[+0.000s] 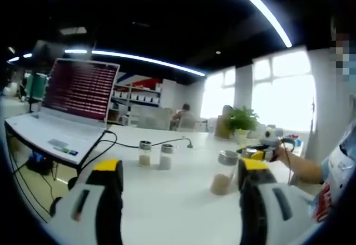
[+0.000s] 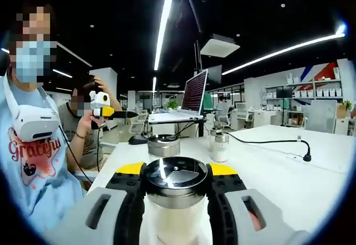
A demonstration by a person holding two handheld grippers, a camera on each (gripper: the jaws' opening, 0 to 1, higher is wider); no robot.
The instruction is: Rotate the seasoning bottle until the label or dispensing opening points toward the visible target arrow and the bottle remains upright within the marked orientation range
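Here, right gripper [image 2: 176, 200] fingers clamp seasoning bottle [image 2: 175, 186] — left gripper [image 1: 181, 192] fingers wide open.

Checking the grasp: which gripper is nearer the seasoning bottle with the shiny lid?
Right. The right gripper is clamped around the seasoning bottle; the left gripper is held up apart from it.

A white table [image 1: 183, 192] carries everything. An open laptop [image 1: 69, 108] sits on it, and serves as landmark. Just beside the laptop stand two small seasoning bottles [image 1: 154, 155] close together, with a black cable [image 1: 133, 143] running past them from the laptop. Farther from the laptop stands another seasoning bottle [image 1: 224, 172], upright. Well beyond it, a potted plant [image 1: 240, 122].
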